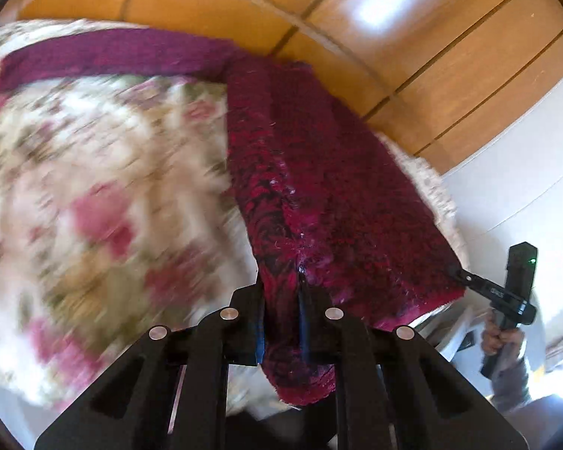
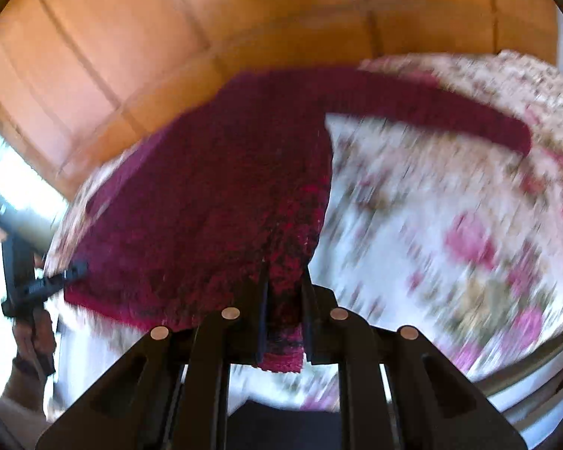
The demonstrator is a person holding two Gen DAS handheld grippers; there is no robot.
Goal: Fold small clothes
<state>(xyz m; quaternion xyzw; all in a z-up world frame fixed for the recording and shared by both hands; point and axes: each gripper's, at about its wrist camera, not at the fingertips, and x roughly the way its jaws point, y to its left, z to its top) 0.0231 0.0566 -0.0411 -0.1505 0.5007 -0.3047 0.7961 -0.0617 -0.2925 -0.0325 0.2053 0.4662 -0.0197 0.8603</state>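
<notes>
No readable text; faint, perhaps lettered marking on the right gripper, illegible.

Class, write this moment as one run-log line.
left gripper: shut on sweater hem | right gripper: shut on sweater hem | sleeve: spread over floral cover

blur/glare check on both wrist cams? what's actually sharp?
Left wrist: floral cover smeared by motion blur, sweater near the left gripper fairly sharp, bright glare patch on the wood panel. Right wrist: blur heavier, sweater and cover both soft, right gripper crisp, window side blown out. Both show fisheye curvature.
</notes>
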